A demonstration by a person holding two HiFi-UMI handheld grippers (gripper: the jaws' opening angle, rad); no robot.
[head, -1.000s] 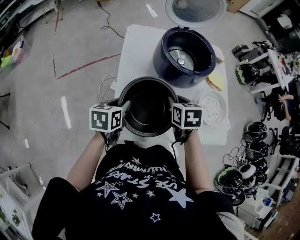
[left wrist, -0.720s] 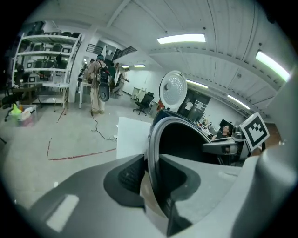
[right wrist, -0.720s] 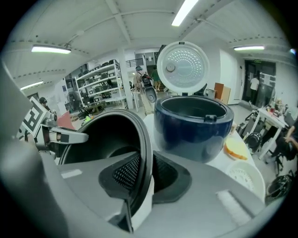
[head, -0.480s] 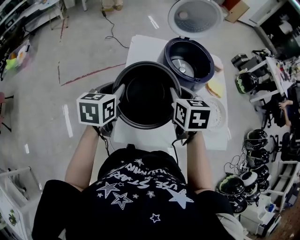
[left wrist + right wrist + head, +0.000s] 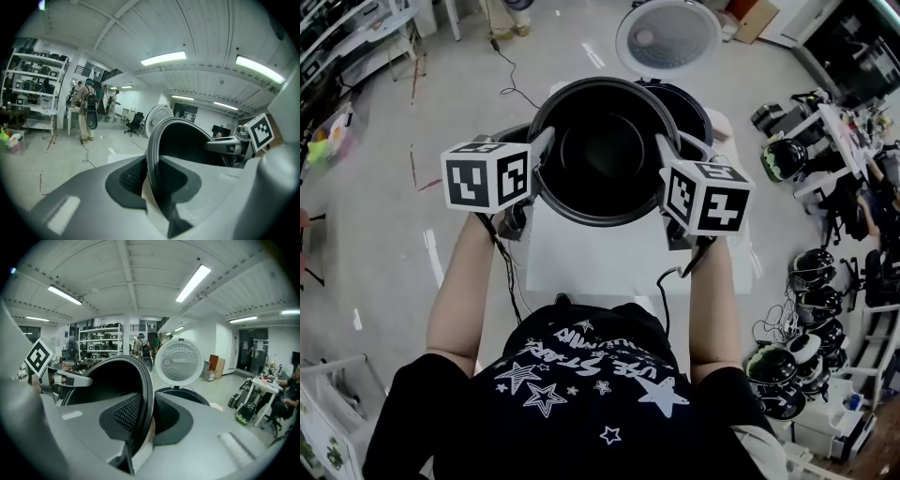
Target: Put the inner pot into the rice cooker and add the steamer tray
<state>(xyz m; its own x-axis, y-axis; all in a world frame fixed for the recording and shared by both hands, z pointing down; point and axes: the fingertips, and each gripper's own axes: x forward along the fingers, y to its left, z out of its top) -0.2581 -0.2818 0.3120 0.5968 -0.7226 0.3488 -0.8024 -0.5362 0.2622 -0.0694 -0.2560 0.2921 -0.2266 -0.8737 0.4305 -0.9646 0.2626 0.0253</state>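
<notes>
Held clear of the table and tipped mouth-up toward the head camera: the pot, dark inside. Pinched at the left rim by the left gripper and at the right rim by the right gripper, both sets of jaws closed down to little more than the rim's thickness. From the head view, only the fact of the two grips; from the gripper views, the grip itself: rim edge-on and wedged between the ribbed pads on the left, and likewise between the mesh pads on the right. Across the pot in the left gripper view, the opposite gripper and its cube; the same in mirror from the right gripper view. Mostly covered by the pot in the head view, with just a sliver of dark rim at upper right: the cooker, its lid thrown open beyond. Plain in the right gripper view alone: the cooker's open mouth just behind the pot, under the upright lid. In the left gripper view, lid only, no cooker body, plus a standing person far off by shelves. Only from the head view: helmets on the floor at right.
</notes>
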